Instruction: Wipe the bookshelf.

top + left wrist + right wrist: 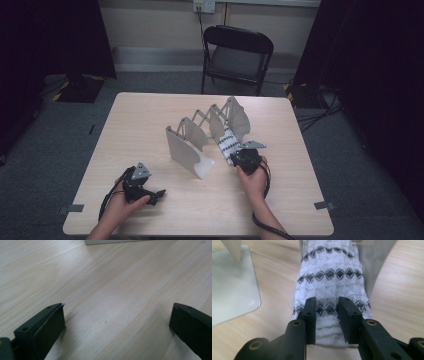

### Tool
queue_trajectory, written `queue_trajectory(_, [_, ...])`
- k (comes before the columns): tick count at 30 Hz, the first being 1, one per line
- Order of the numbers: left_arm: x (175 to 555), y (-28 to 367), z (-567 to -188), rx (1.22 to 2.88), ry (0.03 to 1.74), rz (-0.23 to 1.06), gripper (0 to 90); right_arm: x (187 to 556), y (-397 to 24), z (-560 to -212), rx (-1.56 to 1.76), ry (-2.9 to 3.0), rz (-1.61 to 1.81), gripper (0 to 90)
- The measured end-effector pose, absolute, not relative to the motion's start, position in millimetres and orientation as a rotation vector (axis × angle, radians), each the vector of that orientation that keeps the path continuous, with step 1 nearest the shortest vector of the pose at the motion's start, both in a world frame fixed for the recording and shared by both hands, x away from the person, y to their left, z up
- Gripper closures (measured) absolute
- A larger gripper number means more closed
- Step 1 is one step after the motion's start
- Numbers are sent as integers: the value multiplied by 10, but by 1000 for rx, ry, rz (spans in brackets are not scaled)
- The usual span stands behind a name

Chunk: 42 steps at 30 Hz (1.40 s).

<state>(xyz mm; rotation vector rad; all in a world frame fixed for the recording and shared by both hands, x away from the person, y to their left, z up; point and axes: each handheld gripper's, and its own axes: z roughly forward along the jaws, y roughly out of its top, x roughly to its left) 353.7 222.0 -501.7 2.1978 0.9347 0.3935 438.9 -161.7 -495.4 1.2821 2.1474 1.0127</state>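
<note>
One white knitted sock [329, 287] with black diamond bands, gripper-pinched [327, 315].

Even soft light, dark room edges, close views slightly blurred.

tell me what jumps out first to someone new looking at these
The white sock with black diamond bands stands out, pinched in the right tongs on the table's right side. Beside it a pale accordion rack fans across the middle, while the left tongs gape open over bare wood.
</note>
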Motion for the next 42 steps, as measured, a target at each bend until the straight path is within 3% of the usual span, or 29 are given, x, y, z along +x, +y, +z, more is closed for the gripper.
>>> queue_trajectory(6, [3538, 2221, -5016, 2200, 934, 393, 0, 4306, -1679, -4947, 1299, 2152, 1026, 669])
queue_trajectory(19, [3539, 2223, -5015, 2201, 930, 394, 0, 4616, -1552, -4932, 1317, 2141, 1011, 657])
queue_trajectory(35, [3531, 2212, -5021, 2184, 944, 392, 1, 4411, -1640, -4937, 1290, 2169, 1016, 649])
queue_trajectory(42, [3532, 2212, -5021, 2185, 944, 392, 1, 4416, -1596, -4868, 1266, 2132, 1044, 497])
